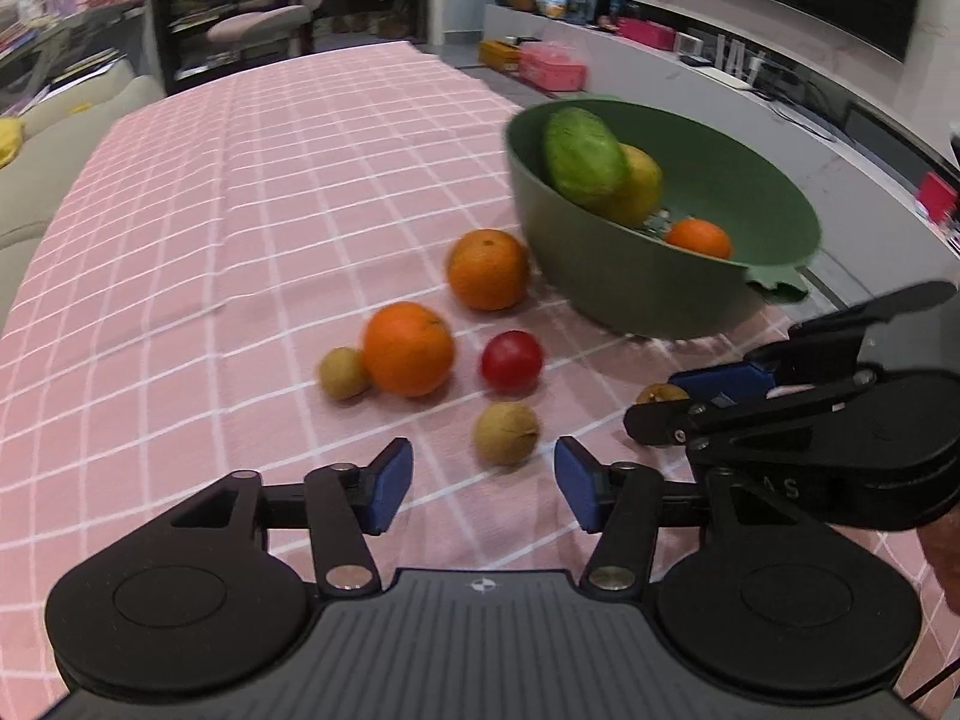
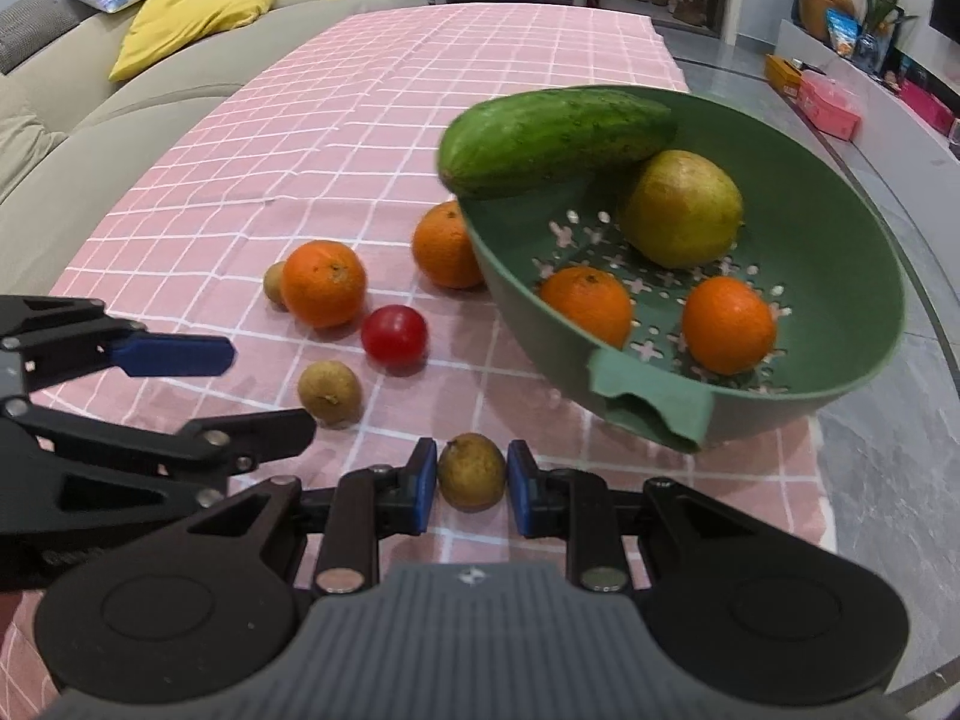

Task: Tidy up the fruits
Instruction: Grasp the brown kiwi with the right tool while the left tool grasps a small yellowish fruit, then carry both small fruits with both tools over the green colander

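A green colander bowl (image 2: 852, 252) holds a cucumber (image 2: 558, 141), a yellow-green fruit (image 2: 681, 207) and two oranges (image 2: 588, 303). On the pink checked cloth lie two oranges (image 1: 408, 348), a red tomato (image 1: 511, 360) and small brown fruits. My left gripper (image 1: 483, 483) is open, a brown fruit (image 1: 505, 433) just ahead between its fingertips. My right gripper (image 2: 471, 483) has its blue pads on either side of another brown fruit (image 2: 471, 471), with slim gaps showing; it also shows in the left wrist view (image 1: 660, 393).
A grey sofa (image 2: 90, 96) with a yellow cushion (image 2: 180, 24) runs along the table's left. A curved grey counter (image 1: 750, 120) with boxes stands to the right. A pink chair (image 1: 264, 18) stands beyond the far end.
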Available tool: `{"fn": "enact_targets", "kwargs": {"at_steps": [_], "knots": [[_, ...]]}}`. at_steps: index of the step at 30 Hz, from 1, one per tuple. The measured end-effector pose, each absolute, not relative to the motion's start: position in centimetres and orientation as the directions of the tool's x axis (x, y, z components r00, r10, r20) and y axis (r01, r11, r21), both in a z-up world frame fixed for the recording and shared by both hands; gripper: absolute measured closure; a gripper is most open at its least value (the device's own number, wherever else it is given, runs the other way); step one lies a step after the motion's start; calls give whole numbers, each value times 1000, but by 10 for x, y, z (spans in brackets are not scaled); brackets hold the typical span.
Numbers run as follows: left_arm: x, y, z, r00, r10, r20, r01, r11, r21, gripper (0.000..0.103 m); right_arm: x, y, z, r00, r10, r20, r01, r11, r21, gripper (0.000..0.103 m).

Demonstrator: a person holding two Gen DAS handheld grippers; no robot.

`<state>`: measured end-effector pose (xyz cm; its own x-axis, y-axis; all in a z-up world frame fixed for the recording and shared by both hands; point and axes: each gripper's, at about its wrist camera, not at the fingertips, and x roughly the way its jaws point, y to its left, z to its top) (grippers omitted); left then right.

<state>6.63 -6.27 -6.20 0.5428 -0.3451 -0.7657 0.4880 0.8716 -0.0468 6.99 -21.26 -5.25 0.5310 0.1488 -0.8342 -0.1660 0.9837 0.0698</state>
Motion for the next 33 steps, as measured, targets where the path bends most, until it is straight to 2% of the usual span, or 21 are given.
{"fn": "enact_targets", "kwargs": {"at_steps": [8,10,13,24,33], "knots": [[75,-73,-73,571,-338,-748,491,871,-18,43,72,-222,-52,523,134,-841,-134,988,74,82],[78,-74,-77,559,-340,-756,496,868,-24,57,72,-223,-52,523,137,-842,-129,988,81,82],[76,-74,-78,561,-340,-755,506,862,-13,71,71,-223,-52,522,138,-842,-133,988,79,82],[69,-57,-60,568,-347,-747,498,867,-24,72,70,-218,-46,518,148,-842,-152,985,79,82],[60,-37,-28,614,-314,-724,455,891,-1,72,63,-213,-5,569,202,-797,-196,975,107,82]]}}
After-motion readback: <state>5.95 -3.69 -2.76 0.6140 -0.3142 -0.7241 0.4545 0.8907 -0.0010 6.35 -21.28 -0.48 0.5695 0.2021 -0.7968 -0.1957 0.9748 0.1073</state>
